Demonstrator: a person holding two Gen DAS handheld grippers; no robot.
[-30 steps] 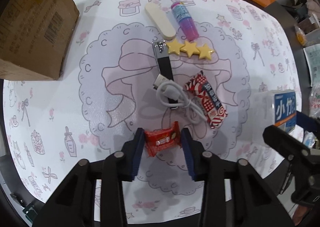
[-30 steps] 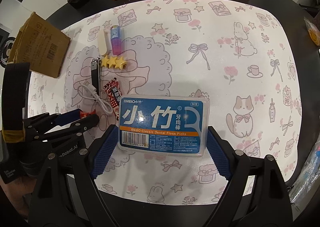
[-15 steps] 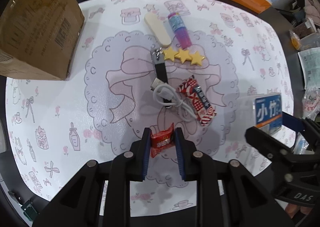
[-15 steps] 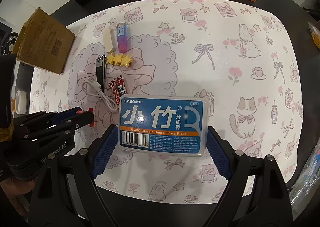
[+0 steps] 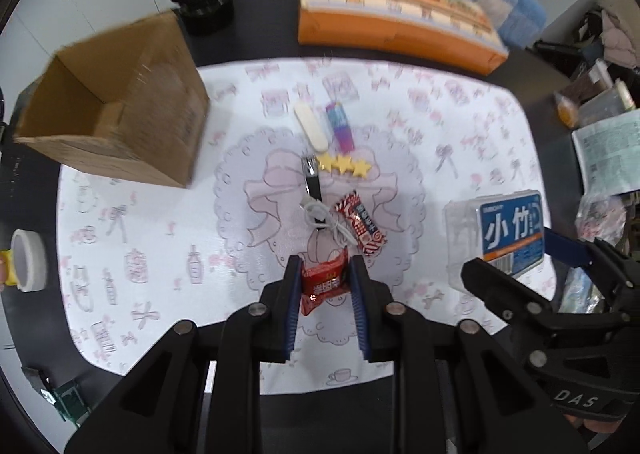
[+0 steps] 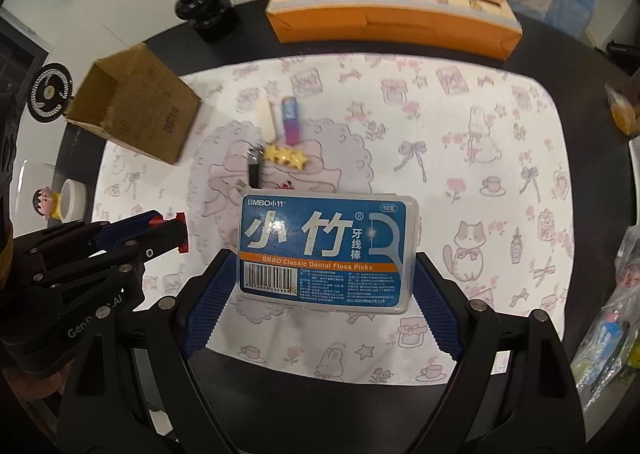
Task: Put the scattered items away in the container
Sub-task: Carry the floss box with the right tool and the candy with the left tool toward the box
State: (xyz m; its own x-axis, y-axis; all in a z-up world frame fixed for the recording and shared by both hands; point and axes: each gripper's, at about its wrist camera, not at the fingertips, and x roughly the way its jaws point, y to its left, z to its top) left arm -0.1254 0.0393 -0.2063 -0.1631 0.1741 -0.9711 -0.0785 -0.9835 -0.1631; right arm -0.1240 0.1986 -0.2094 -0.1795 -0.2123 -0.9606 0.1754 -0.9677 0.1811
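The left hand-held gripper (image 5: 325, 282) is closed narrowly on a small red candy packet (image 5: 323, 281), which is pinched between its two blue pads and held clear above the patterned mat (image 5: 160, 238). The right hand-held gripper (image 6: 320, 286) is spread wide, and a blue-labelled dental floss pick box (image 6: 326, 252) is clamped across its width between the pads, likewise raised off the mat.

The container, an open cardboard box (image 5: 116, 122), is seen standing at the far left corner of the mat, its opening tipped toward the camera in the left wrist view; it is well apart from both held items. Still lying on the mat near its middle are a row of three yellow stars (image 5: 344, 165), a black nail clipper (image 5: 312, 182), a coiled white cable (image 5: 324, 220) draped over the clipper's near end, and a red-and-white snack bar (image 5: 362, 224) touching the cable. Just beyond the stars, a cream-coloured oblong piece (image 5: 311, 126) and a pink-and-blue tube (image 5: 340, 126) are laid side by side.

The mat is spread on a dark desk (image 6: 560, 66). A long orange carton (image 6: 392, 10) is set along the far edge, with a black vase of pale flowers (image 6: 200, 2) to its left. A roll of white tape (image 5: 28, 260) is seen at the left edge of the desk.
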